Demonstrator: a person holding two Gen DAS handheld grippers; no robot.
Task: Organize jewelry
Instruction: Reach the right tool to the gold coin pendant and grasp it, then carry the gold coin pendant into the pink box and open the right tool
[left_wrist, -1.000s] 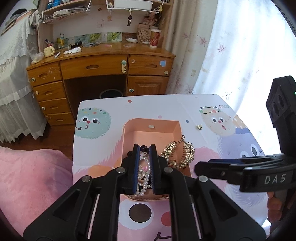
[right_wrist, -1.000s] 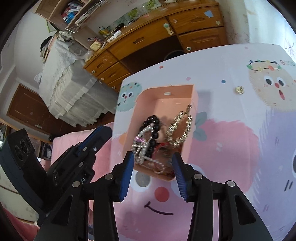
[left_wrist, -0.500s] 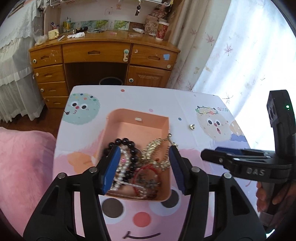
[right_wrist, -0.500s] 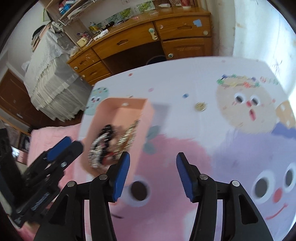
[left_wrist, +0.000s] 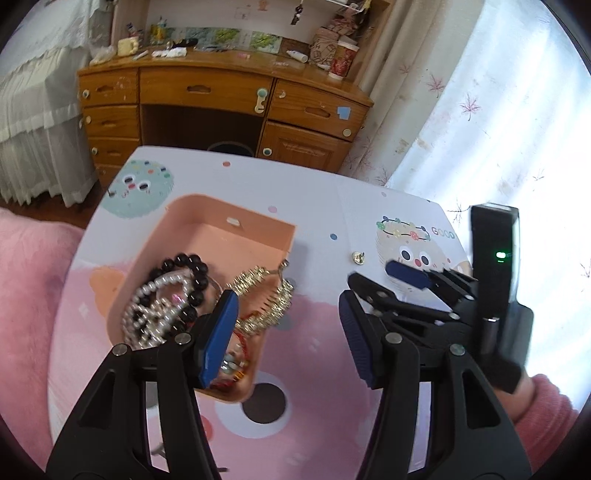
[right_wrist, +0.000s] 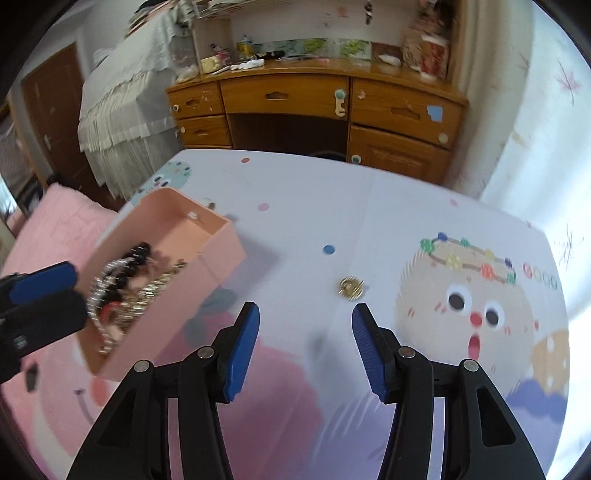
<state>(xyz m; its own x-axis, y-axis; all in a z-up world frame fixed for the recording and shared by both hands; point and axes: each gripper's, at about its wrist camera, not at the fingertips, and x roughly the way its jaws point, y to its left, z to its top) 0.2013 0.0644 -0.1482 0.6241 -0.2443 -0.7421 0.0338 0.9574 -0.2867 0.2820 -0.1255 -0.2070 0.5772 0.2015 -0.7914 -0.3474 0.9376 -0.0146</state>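
A pink open box (left_wrist: 236, 232) sits on the cartoon-print table (left_wrist: 317, 199) and holds a black bead bracelet (left_wrist: 184, 264), a pearl strand (left_wrist: 155, 291), gold leaf pieces (left_wrist: 266, 314) and red cord. It also shows at the left of the right wrist view (right_wrist: 207, 258). A small gold earring (right_wrist: 351, 287) lies alone on the table, also seen in the left wrist view (left_wrist: 357, 257). My left gripper (left_wrist: 286, 332) is open and empty above the box's near right corner. My right gripper (right_wrist: 303, 347) is open and empty, just short of the earring.
A wooden desk with drawers (left_wrist: 207, 92) stands beyond the table's far edge. A pink blanket (left_wrist: 29, 295) lies to the left. White curtains (left_wrist: 498, 110) hang at the right. The right gripper's body (left_wrist: 491, 277) is to the right of my left gripper.
My left gripper opened, let go of the pearl strand in the box and drew back to the right. My right gripper swung right from the box toward the gold earring.
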